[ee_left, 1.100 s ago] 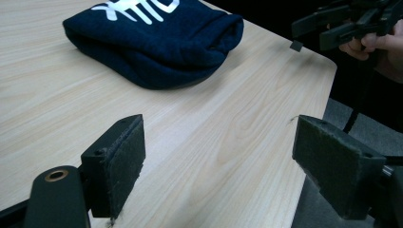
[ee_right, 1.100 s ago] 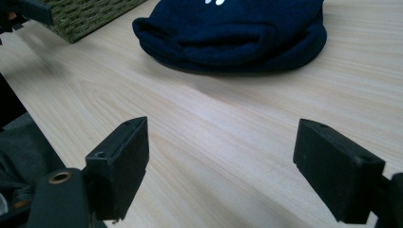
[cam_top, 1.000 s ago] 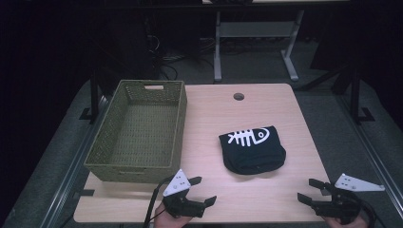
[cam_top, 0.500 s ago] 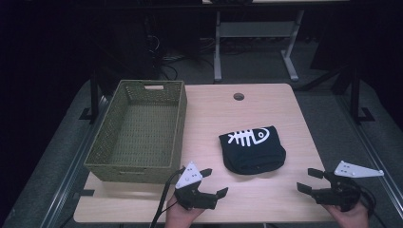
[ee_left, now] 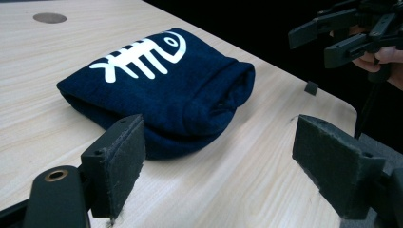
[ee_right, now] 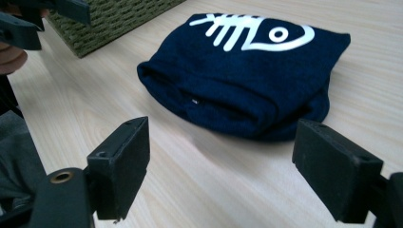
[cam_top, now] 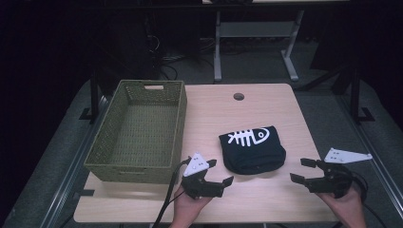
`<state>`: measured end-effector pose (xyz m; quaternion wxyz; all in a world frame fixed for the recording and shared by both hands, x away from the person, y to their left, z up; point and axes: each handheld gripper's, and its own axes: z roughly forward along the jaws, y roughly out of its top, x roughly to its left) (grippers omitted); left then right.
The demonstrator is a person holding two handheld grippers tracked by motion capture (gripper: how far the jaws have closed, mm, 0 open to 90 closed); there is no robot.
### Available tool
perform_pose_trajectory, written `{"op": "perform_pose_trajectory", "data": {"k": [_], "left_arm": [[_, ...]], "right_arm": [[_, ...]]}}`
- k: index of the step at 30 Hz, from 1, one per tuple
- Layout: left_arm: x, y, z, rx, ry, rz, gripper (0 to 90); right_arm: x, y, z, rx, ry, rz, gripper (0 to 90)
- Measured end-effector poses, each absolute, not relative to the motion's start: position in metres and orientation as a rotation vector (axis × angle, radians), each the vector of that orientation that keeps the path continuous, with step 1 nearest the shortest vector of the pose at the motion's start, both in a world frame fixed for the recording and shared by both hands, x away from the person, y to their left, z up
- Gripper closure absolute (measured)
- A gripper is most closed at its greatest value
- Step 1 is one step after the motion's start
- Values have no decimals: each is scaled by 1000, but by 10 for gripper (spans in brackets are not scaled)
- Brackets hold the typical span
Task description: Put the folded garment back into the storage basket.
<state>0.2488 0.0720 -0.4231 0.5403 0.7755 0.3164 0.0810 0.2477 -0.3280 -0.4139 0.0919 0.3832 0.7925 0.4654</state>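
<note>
Looking down from the high view, a folded dark garment (cam_top: 253, 149) with a white fish-skeleton print lies mid-table, just right of an empty woven basket (cam_top: 138, 129). The left gripper (cam_top: 219, 174) sits near its front-left corner, the right gripper (cam_top: 300, 170) farther off to its right, both spread wide and holding nothing, flanking it probably for a two-sided lift.

From the left gripper view, the garment (ee_left: 161, 85) lies just beyond the left pad, folded edge facing.

From the right gripper view, the garment (ee_right: 247, 71) lies ahead between the parted pads; the basket's corner (ee_right: 102, 21), somewhat dim, lies beyond.
</note>
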Motion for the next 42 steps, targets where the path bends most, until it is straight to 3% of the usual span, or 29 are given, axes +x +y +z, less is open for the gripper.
{"op": "perform_pose_trajectory", "data": {"k": [21, 42], "left_arm": [[295, 45, -431, 1865, 923, 274, 217], [331, 29, -458, 1909, 1159, 220, 257]], "right_arm": [[311, -315, -406, 1206, 2438, 1275, 216], [363, -306, -425, 1425, 2457, 1106, 229]]}}
